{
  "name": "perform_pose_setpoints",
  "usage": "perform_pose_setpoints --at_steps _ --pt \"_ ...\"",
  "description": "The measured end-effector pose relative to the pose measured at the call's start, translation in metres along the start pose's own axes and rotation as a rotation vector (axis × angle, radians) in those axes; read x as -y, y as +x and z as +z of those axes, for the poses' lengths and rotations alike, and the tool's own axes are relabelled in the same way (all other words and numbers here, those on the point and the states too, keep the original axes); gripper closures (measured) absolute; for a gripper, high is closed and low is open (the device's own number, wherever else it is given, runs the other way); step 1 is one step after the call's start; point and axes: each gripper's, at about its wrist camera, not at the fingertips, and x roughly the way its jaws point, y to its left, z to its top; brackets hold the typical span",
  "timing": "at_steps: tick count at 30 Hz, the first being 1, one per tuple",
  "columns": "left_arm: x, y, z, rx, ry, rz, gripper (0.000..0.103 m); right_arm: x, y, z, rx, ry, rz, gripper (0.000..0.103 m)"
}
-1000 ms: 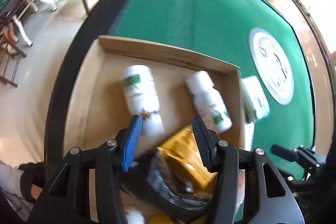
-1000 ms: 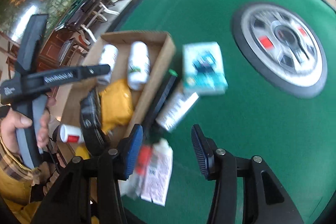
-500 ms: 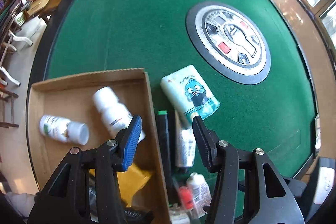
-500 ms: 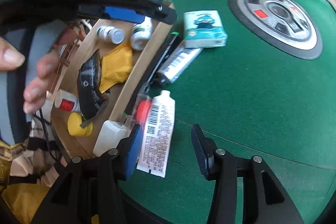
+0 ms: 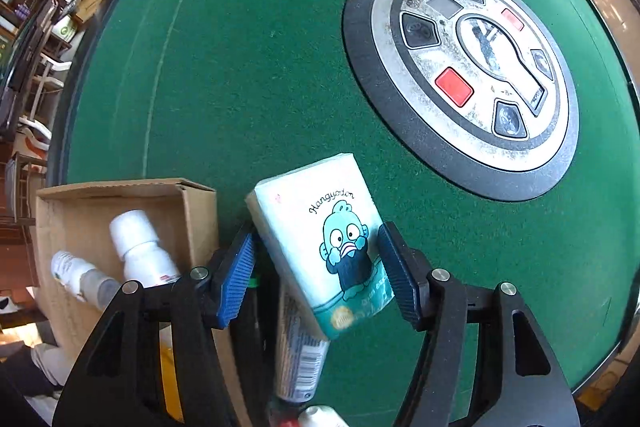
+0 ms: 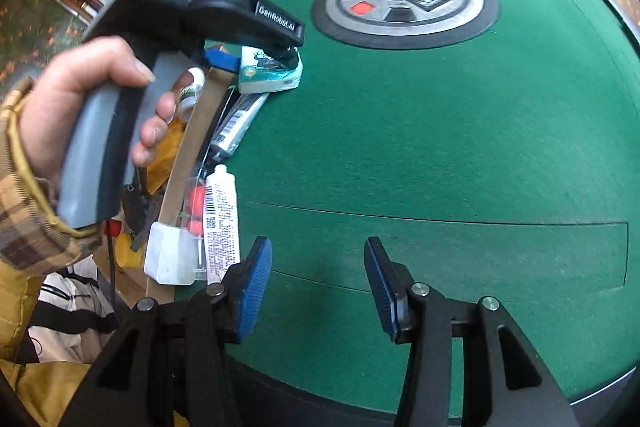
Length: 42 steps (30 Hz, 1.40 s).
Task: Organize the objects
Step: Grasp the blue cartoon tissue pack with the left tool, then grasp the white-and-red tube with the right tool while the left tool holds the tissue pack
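Hovering above the green felt table (image 5: 248,67), the left gripper (image 5: 316,275) straddles a pale tissue pack (image 5: 320,239) printed with a blue cartoon fish; its jaws have just been opening and the blue pads (image 5: 236,283) stand off both sides of the pack, released, with the pack between them and lying on the felt. Beyond the left finger sits a cardboard box (image 5: 192,223) holding two white bottles (image 5: 136,247) on their sides. Under the pack, toward the finger bases, a grey tube (image 5: 298,359) lies along the box wall. Ahead of the right finger is the round control panel (image 5: 472,75) set in the table. The right gripper (image 6: 318,287) hangs over bare felt, jaws apart and nothing between them; just off its left finger lie a white tube (image 6: 220,223) with a barcode and a clear package with red pieces (image 6: 192,211), against the box's side. In the right wrist view a hand (image 6: 80,103) grips the left gripper's grey handle.
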Motion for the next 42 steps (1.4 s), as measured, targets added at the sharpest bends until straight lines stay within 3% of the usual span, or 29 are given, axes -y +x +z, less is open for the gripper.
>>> perform_pose_setpoints --at_steps 3,7,8,9,11,15,22,26,32,34,38,42 --pt "0.004 -0.001 -0.003 -0.011 0.019 -0.06 0.059 0.006 -0.007 -0.002 0.013 0.011 0.005 0.055" --pt "0.03 -0.009 -0.024 -0.017 0.14 -0.135 0.072 0.015 -0.01 -0.006 0.01 0.039 0.011 0.055" --pt "0.034 -0.011 -0.029 -0.023 0.148 -0.171 0.086 0.016 -0.01 -0.004 0.006 0.038 0.008 0.055" --pt "0.036 -0.011 -0.033 -0.04 0.147 -0.212 0.089 0.015 -0.009 -0.002 0.003 0.032 0.007 0.055" --pt "0.036 -0.015 -0.039 -0.06 0.154 -0.278 0.09 0.014 -0.003 0.005 -0.001 0.018 0.007 0.055" --pt "0.017 -0.036 -0.041 -0.019 0.167 -0.312 0.09 0.006 0.002 0.014 -0.006 -0.018 0.011 0.055" --pt "-0.03 -0.055 -0.037 0.006 0.103 -0.332 0.09 -0.038 0.027 0.023 -0.079 -0.159 0.07 0.055" --pt "-0.049 -0.065 -0.058 0.02 0.072 -0.337 0.09 -0.073 0.049 0.017 -0.133 -0.274 0.069 0.055" --pt "-0.062 -0.068 -0.068 0.032 0.035 -0.345 0.09 -0.104 0.06 0.021 -0.098 -0.377 0.043 0.056" --pt "-0.067 -0.07 -0.07 0.042 0.017 -0.351 0.09 -0.104 0.06 0.023 -0.086 -0.366 0.046 0.063" --pt "-0.072 -0.073 -0.07 0.054 0.012 -0.35 0.09 -0.086 0.048 0.029 -0.047 -0.27 0.055 0.063" --pt "-0.071 -0.073 -0.07 0.053 0.01 -0.356 0.09 -0.077 0.051 0.03 -0.071 -0.241 0.022 0.063"
